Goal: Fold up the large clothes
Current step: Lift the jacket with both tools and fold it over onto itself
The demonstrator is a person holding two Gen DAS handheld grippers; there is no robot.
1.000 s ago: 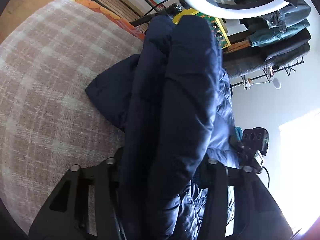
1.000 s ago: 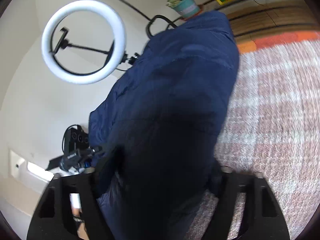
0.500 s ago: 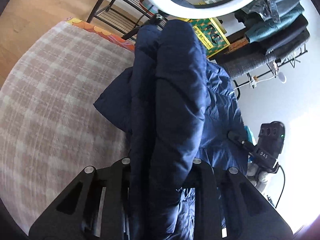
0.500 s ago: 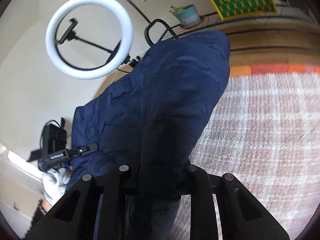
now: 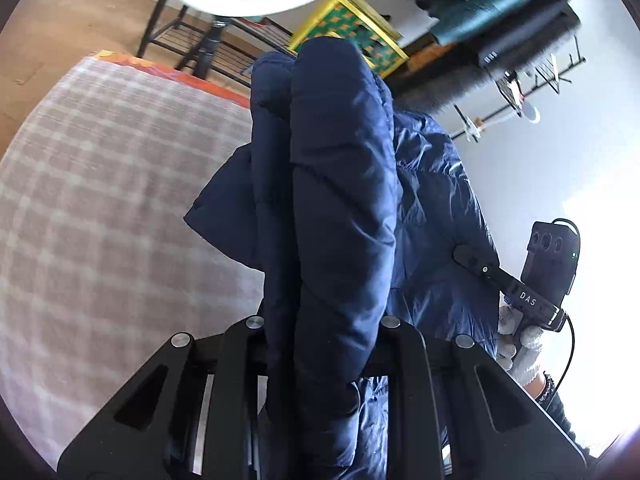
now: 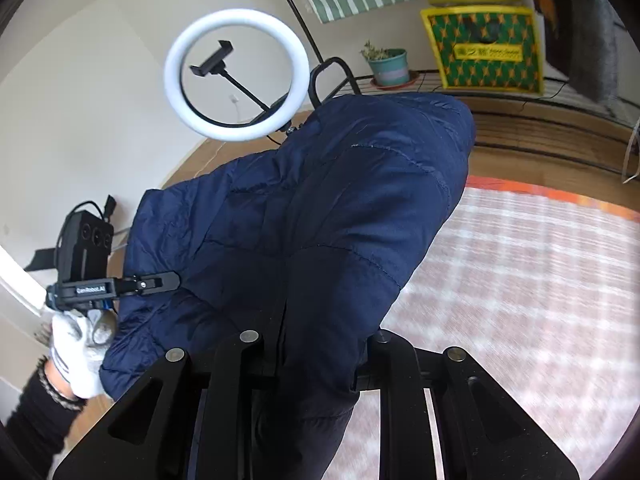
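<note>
Navy jacket [image 5: 340, 200] in both jaws

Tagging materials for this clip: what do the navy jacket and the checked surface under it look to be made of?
Navy jacket: likely a thin synthetic shell, nylon or polyester, over soft padding; it has a slight sheen, stitched quilting lines and puffy sections. Both the left gripper and the right gripper pinch it. Checked surface: looks like woven textile, matte, in a pink-brown and pale plaid; the fibre cannot be told.

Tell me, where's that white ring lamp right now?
In the right wrist view the ring lamp stands upper left, behind the blue jacket, left of the potted plant.
</note>
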